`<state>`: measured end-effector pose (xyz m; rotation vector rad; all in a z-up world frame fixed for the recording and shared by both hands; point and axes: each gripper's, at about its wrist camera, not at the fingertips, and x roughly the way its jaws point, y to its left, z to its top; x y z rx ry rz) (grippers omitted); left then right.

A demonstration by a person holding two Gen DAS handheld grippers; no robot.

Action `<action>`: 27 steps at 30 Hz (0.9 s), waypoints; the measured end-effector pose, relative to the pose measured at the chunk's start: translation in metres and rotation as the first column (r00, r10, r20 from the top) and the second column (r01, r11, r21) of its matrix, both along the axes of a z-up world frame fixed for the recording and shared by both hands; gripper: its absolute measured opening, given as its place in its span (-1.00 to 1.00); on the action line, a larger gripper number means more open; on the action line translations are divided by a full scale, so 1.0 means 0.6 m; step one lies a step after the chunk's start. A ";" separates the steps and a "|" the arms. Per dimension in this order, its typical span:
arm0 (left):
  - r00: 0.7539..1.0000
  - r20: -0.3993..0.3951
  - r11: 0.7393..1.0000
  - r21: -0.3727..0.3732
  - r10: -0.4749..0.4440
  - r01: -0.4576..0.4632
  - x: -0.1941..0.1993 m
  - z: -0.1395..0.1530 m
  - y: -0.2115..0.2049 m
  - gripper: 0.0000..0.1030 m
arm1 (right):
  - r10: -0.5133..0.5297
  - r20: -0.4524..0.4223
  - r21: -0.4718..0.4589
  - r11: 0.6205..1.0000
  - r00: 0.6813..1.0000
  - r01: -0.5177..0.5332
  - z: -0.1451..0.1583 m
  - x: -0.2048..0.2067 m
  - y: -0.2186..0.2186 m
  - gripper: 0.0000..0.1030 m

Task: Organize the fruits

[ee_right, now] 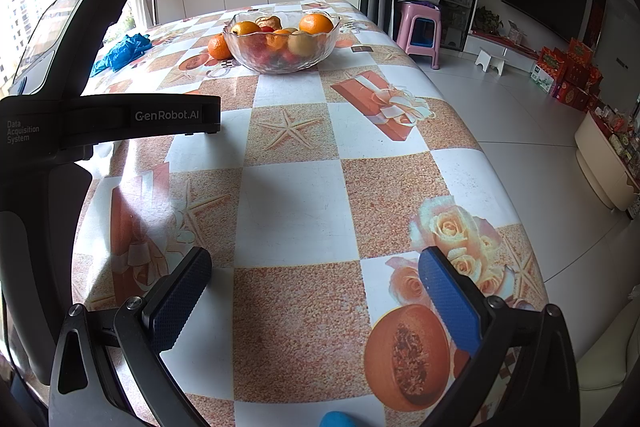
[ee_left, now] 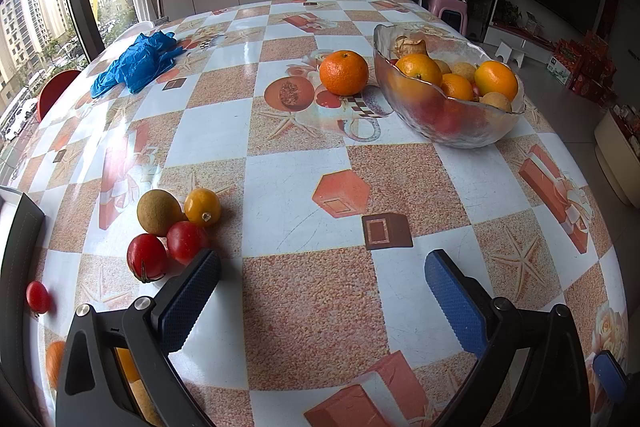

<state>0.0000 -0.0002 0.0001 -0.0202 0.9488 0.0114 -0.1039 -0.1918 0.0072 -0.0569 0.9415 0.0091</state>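
A glass bowl point(ee_left: 460, 123) point(ee_right: 256, 61) holding oranges and other fruit stands at the table's far right. One loose orange point(ee_left: 344, 73) point(ee_right: 219, 47) rests just left of it. Near my left gripper point(ee_left: 322, 267), a greenish-brown round fruit point(ee_left: 159, 212), a small yellow fruit point(ee_left: 202, 207) and two red tomatoes point(ee_left: 147, 257) point(ee_left: 186, 241) sit clustered together. A small red tomato point(ee_left: 37, 297) lies farther left. The left gripper is open and empty, its left fingertip beside the tomatoes. My right gripper point(ee_right: 316, 267) is open over bare tablecloth, holding nothing.
Blue gloves point(ee_left: 136, 63) point(ee_right: 122, 51) lie crumpled at the far left of the table. The left gripper's black body point(ee_right: 72, 123) fills the right wrist view's left side. A pink stool point(ee_right: 420, 31) and stacked red boxes point(ee_right: 568, 75) stand on the floor to the right.
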 end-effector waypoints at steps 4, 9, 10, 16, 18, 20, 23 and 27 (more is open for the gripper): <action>1.000 0.000 1.000 0.000 0.000 0.000 0.000 0.000 0.000 0.99 | 0.000 0.000 0.000 1.000 1.000 0.000 0.000 0.000 0.000 1.00; 1.000 0.000 1.000 0.000 0.000 0.000 0.000 0.000 0.000 0.99 | 0.000 0.000 0.000 1.000 1.000 0.000 0.000 0.000 0.000 1.00; 1.000 0.000 1.000 0.000 0.000 0.000 0.000 0.000 0.000 0.99 | 0.000 0.000 0.000 1.000 1.000 0.000 0.000 0.001 0.000 1.00; 1.000 -0.001 1.000 0.010 -0.010 0.010 0.000 0.001 -0.002 0.99 | 0.000 0.000 0.000 1.000 1.000 0.000 0.000 0.001 0.000 1.00; 0.998 -0.019 0.998 0.030 -0.053 0.053 -0.004 0.005 -0.006 0.99 | 0.000 0.000 0.000 1.000 1.000 0.000 0.000 0.001 0.000 1.00; 0.997 -0.025 0.995 0.062 -0.075 0.076 -0.018 0.019 -0.007 0.99 | 0.000 0.000 0.000 1.000 1.000 0.000 0.000 0.002 0.000 1.00; 0.987 0.081 0.990 0.046 -0.135 0.132 -0.062 0.074 0.002 0.99 | 0.000 0.000 0.000 1.000 1.000 0.000 0.000 0.002 0.000 1.00; 0.969 0.169 0.984 0.049 -0.178 0.172 -0.125 0.116 0.055 0.99 | 0.000 0.000 0.000 1.000 1.000 0.000 0.000 0.002 0.000 1.00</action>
